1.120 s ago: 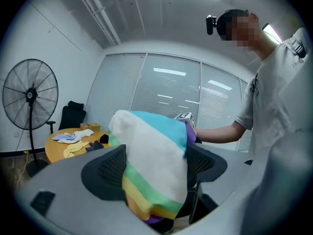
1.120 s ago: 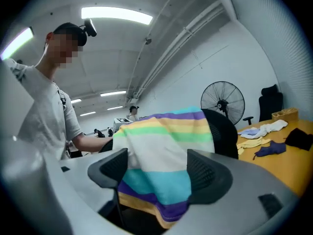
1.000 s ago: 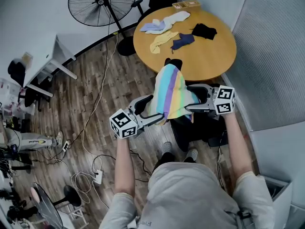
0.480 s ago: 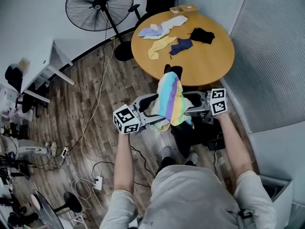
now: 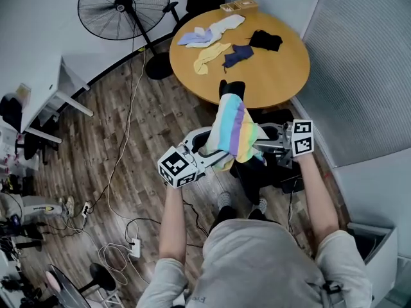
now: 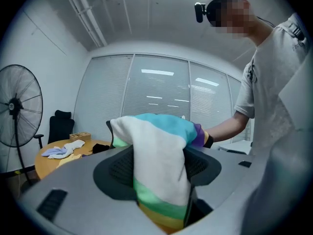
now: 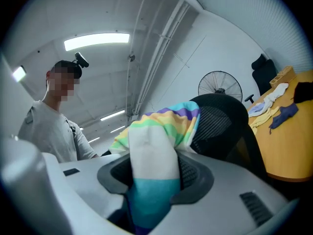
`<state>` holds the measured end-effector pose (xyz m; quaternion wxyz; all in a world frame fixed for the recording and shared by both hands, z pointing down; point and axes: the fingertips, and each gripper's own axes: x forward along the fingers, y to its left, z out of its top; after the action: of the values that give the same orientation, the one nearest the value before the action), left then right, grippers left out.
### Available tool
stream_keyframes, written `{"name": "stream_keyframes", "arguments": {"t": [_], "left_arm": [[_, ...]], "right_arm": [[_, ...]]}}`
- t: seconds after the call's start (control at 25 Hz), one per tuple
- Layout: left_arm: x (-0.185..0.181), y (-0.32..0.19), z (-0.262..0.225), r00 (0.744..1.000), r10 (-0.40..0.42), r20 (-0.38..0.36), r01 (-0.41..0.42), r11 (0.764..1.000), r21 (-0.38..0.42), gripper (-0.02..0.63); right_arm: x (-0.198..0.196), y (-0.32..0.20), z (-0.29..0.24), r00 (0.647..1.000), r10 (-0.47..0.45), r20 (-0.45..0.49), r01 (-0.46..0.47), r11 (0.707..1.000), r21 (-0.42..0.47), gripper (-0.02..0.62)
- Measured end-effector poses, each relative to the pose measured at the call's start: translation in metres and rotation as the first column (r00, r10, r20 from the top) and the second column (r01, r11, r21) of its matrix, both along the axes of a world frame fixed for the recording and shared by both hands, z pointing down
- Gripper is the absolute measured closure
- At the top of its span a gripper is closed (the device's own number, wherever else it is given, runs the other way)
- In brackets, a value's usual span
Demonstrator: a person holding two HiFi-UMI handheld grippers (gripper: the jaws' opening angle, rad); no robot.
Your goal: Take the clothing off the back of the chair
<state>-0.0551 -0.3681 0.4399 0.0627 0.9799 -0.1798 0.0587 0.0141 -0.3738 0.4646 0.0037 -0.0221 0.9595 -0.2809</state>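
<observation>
Here the wood floor (image 5: 128,146) takes up most of the head view. It spreads widest to the left of the chair (image 5: 232,87), and though loose cables (image 5: 122,191) cross it, I read that side as the roomiest. The round table (image 5: 276,76) stands just beyond the chair, its near edge close to the chair's black top. Small garments (image 5: 212,34) are scattered on the table's far half. A grey wall panel (image 5: 359,76) runs near the chair's right, so the room there is narrow. A standing fan (image 5: 119,8) is well apart from the chair, beyond it and to the left.

The striped clothing (image 5: 234,130) lies draped over the chair's back. Its long axis runs from the chair's top toward me, and the coloured bands follow the same line. A flap hangs down toward each gripper.

The left gripper (image 5: 207,147) reaches in about level from the chair's left and the right gripper (image 5: 264,141) from its right, so they face one another across the cloth. Both pairs of jaws are closing. Each has a bunched flap between its pads, touching them on both sides: white over green in the left, white over turquoise in the right.
</observation>
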Motion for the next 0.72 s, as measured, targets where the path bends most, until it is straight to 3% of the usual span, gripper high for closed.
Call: {"name": "stream_keyframes", "arguments": {"t": [0.12,0.4,0.72], "left_arm": [[-0.0005,-0.0006,0.0001,1.0,-0.025,-0.005,0.025,1.0,-0.005,0.362],[0.0004,-0.0018,-0.0024,0.993,-0.09,-0.073,0.082,0.991,-0.103,0.46],[-0.0001,-0.0017,-0.0029,0.974,-0.211,-0.083,0.197,0.968,-0.157,0.476]], "right_arm": [[0.001,-0.0005,-0.0015,0.997,0.076,-0.03,-0.076,0.997,0.013,0.427],[0.0074,0.0017,-0.008,0.961,0.237,-0.145,-0.233,0.971,0.046,0.479],[0.0092,0.0019,-0.0094,0.925,0.341,-0.168,-0.34,0.94,0.035,0.486]]}}
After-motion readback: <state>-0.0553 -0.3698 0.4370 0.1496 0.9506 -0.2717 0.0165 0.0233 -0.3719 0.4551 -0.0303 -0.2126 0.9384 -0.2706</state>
